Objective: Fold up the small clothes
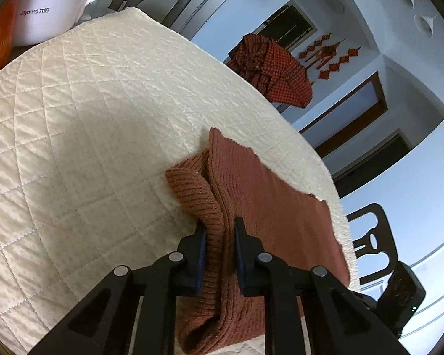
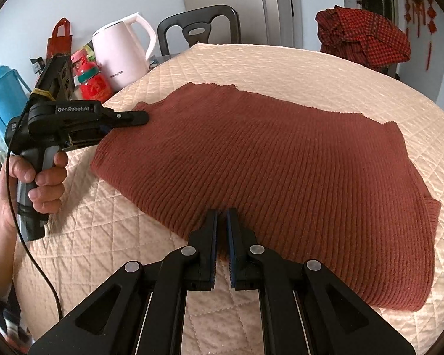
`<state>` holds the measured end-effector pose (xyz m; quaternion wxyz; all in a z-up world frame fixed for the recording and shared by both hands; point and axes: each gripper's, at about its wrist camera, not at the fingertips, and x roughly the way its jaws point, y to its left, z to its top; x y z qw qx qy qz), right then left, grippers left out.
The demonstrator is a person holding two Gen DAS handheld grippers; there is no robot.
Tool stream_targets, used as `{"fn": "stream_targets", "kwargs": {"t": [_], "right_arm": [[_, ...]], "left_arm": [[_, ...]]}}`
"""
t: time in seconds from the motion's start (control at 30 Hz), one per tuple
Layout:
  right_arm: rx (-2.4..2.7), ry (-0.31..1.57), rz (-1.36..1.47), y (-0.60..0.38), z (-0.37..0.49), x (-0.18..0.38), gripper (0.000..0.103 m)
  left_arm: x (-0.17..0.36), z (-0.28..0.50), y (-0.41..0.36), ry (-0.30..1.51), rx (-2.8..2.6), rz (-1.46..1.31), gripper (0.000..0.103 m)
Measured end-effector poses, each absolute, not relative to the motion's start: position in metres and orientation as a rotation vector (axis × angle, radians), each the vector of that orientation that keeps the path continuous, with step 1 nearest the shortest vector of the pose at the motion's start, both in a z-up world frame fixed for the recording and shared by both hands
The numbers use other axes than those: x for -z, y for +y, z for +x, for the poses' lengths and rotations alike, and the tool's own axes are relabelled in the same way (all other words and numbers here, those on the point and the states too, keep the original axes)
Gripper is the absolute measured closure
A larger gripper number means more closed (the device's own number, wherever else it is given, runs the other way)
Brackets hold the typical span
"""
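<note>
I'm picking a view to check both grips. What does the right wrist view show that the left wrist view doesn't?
Only the right wrist view shows the whole rust knit sweater spread out, the left claw from outside at its far edge, the hand holding it, a blue flask and a red bag.

Only the left wrist view shows the folded knit edge pinched close up in the left claw.

Both show the quilted cover, white kettle and checked red garment.
</note>
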<state>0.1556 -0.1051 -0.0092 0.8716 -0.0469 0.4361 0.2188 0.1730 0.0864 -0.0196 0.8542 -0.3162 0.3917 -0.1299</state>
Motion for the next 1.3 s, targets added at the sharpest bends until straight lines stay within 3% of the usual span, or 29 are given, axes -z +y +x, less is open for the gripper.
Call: {"fn": "stream_targets", "kwargs": {"t": [0.37, 0.67, 0.83, 1.0, 1.13, 1.17, 1.23, 1.3], "right_arm": [[-0.471, 0.922, -0.045, -0.114, 0.156, 0.008, 0.097], [-0.360, 0.825, 0.140, -0.195, 0.128, -0.018, 0.097], [-0.248, 0.800, 0.212, -0.248, 0.110, -0.022, 0.097], [-0.203, 0.806, 0.286, -0.279, 0.099, -0.015, 0.097], [-0.208, 0.783, 0.350, -0.292, 0.092, -0.017, 0.097], [-0.218, 0.774, 0.368, -0.295, 0.091, -0.019, 0.095], [-0.248, 0.753, 0.415, -0.297, 0.092, -0.023, 0.082], [-0.285, 0.729, 0.458, -0.296, 0.092, -0.027, 0.058]], "left_arm": [[-0.033, 0.171, 0.060, 0.726, 0.357, -0.703, 0.088], [-0.091, 0.194, -0.031, 0.705, 0.512, -0.615, 0.088], [-0.073, 0.226, -0.104, 0.807, 0.591, -0.588, 0.088], [-0.018, 0.253, -0.172, 1.019, 0.658, -0.523, 0.087], [-0.033, 0.234, -0.175, 0.956, 0.752, -0.490, 0.077], [-0.044, 0.227, -0.170, 0.919, 0.759, -0.477, 0.073], [-0.063, 0.216, -0.153, 0.841, 0.735, -0.440, 0.073], [-0.077, 0.209, -0.131, 0.791, 0.667, -0.398, 0.073]]}}
